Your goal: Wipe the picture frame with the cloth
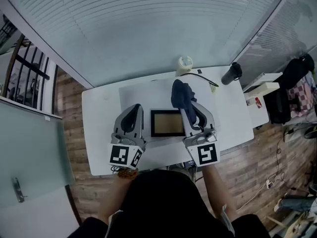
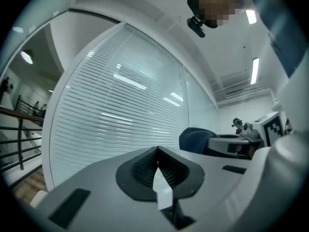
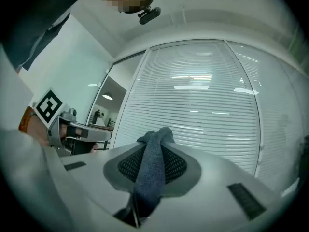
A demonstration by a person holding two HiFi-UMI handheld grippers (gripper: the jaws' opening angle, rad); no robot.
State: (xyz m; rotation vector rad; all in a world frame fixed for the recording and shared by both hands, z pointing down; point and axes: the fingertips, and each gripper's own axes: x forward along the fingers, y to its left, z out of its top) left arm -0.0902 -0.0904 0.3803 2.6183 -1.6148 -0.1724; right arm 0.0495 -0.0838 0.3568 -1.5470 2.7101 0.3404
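Note:
A black picture frame (image 1: pixel 167 123) lies flat on a white table (image 1: pixel 99 133), between my two grippers in the head view. My left gripper (image 1: pixel 132 110) hovers just left of the frame, its jaws shut with nothing gripped; in its own view the left gripper (image 2: pixel 158 151) points level at the window blinds. My right gripper (image 1: pixel 190 108) sits at the frame's right edge, shut on a dark blue cloth (image 1: pixel 181 94) that bunches past its tips. In the right gripper view the cloth (image 3: pixel 150 173) runs up between the pads of the right gripper (image 3: pixel 155 140).
A white tape roll (image 1: pixel 184 65), a black bottle (image 1: pixel 231 73) and a black cable (image 1: pixel 205 78) lie along the table's far edge. A pale mat (image 1: pixel 143 90) lies under the frame. Window blinds (image 1: pixel 148 29) stand behind the table. A cabinet with bags (image 1: pixel 282 98) stands at right.

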